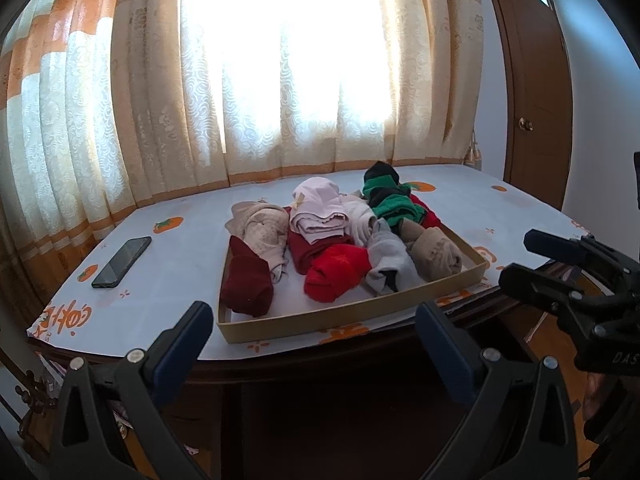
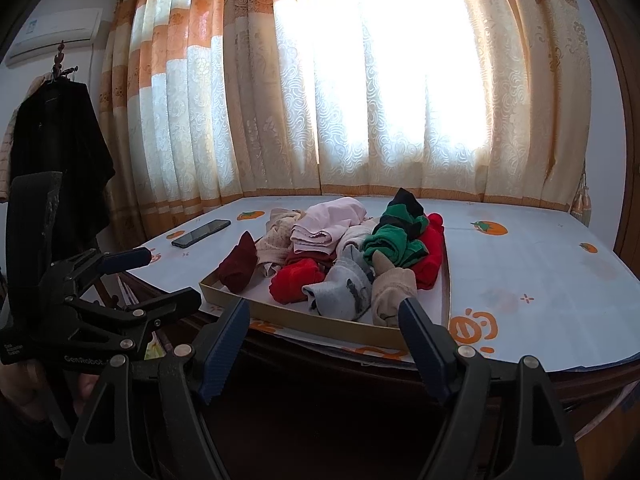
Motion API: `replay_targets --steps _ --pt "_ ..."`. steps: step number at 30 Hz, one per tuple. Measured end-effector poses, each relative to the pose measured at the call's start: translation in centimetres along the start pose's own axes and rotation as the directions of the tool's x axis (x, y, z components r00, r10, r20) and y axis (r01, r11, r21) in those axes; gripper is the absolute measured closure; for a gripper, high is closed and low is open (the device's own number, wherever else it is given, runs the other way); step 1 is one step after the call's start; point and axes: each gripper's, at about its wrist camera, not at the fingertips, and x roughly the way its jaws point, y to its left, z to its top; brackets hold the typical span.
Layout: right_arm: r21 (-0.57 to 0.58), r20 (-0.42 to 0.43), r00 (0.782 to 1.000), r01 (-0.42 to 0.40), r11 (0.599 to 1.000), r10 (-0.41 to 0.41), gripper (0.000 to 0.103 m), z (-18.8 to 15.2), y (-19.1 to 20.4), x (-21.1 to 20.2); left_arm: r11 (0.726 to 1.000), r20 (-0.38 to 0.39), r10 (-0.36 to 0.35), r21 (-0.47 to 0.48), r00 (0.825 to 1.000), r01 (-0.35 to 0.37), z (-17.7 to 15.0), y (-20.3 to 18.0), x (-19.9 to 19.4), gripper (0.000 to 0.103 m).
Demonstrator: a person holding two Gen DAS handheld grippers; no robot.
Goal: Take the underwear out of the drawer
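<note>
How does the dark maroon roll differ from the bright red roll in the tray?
The dark maroon roll sits alone at the tray's left end, clear of the heap; the bright red roll lies mid-tray, pressed against the grey piece. The maroon one is deep wine, the red one vivid. The maroon one tapers to a point at the back; the red one is blunter. Both are rolled fabric, untouched.

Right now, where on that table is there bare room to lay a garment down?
Two bare patches of the white orange-printed tablecloth: a broad one right of the shallow cardboard tray, and a narrower strip between the tray and the black phone. The tray itself is crowded with folded clothes.
</note>
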Motion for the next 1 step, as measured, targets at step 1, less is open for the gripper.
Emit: replay_targets --steps 1 --pt "0.0 0.0 1.0 0.0 1.0 0.0 0.024 0.04 0.0 0.03 1.0 0.002 -0.002 0.003 1.0 0.002 0.0 -0.06 -0.06 0.0"
